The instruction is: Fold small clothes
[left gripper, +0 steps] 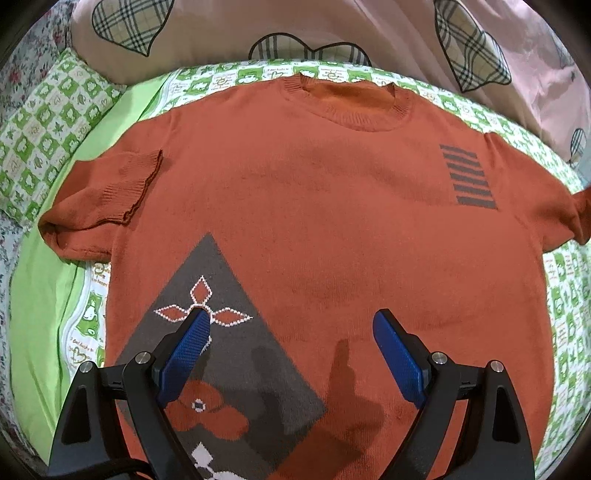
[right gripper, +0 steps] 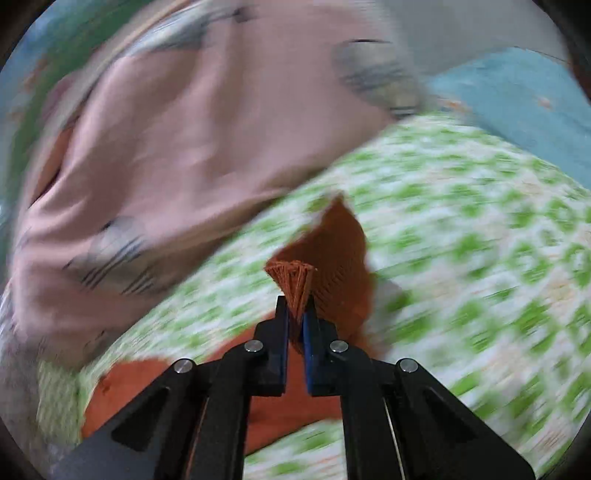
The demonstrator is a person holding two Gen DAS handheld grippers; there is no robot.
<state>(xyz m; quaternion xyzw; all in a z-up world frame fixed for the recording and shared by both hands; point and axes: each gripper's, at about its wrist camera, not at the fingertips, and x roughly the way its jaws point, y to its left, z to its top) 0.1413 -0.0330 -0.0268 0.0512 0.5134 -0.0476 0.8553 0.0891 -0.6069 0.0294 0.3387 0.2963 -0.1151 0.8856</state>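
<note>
Pinching the right sleeve [right gripper: 332, 243] of the sweater [left gripper: 314, 206], the right gripper [right gripper: 295, 314] sits nearest; left gripper [left gripper: 291, 325] hovers spread above the hem.

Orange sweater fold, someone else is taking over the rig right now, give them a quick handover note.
Left gripper: open, holding nothing, above the lower front of the orange sweater.
Right gripper: shut on a bunched sweater edge, lifted off the green-checked sheet; that view is motion-blurred, so which edge is unclear.
Sweater lies front up on the sheet, collar toward the pink blanket.
Done: the sleeve on the left of the left wrist view is folded onto the body.
Left: the other sleeve, then the body folds.
</note>
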